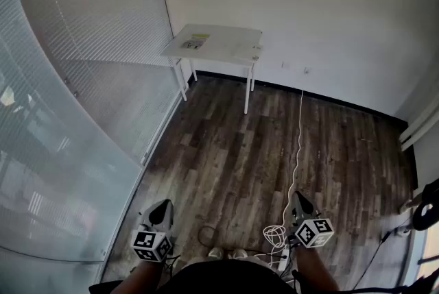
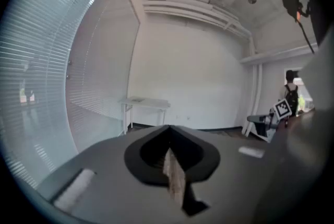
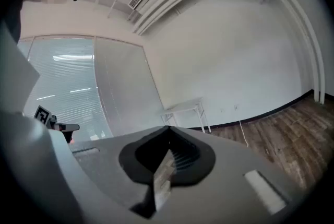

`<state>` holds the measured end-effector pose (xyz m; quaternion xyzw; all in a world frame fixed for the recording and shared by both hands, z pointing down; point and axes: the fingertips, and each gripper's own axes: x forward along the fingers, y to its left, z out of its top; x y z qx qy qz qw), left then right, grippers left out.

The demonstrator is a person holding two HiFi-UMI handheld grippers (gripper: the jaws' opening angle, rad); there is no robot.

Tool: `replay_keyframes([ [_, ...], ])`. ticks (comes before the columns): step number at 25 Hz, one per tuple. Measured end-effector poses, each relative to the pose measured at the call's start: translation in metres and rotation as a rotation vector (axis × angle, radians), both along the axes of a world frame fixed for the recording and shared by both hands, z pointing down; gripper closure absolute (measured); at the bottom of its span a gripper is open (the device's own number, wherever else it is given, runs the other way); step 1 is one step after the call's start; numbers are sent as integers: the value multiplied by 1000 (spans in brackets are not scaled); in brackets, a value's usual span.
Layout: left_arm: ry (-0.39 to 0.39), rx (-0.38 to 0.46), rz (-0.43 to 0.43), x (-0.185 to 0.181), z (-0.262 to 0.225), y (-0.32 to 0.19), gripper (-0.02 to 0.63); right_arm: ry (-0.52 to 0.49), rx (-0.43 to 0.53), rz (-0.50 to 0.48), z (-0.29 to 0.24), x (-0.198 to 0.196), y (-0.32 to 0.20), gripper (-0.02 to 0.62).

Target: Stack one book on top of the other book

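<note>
- Head view: the table (image 1: 226, 53), with a flat thing on it, probably a book (image 1: 195, 43), stands well ahead of both jaws; approach first.
- Left gripper view: left gripper (image 2: 168, 137) jaws pressed together, empty.
- Right gripper view: right gripper (image 3: 166, 137) jaws likewise together, empty; open them before reaching.

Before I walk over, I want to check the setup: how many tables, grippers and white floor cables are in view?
table: 1
grippers: 2, the left gripper and the right gripper
white cable: 1
Total: 4
</note>
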<state>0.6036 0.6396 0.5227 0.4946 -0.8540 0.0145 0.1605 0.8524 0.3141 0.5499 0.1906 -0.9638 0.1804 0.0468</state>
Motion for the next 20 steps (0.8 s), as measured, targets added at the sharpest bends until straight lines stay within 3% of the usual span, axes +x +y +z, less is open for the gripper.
replay_keyframes([
  [11,-20,-14,48,37,-11,-33,603,2,-41,38,18,37,-19,594],
  [17,-15,-15,30,54,-7,-36,603,-15,3,-20,23,36,-20,594],
  [20,-4,-39,45,63,4,-35,603,-6,-22,-10,32,36,-21,594],
])
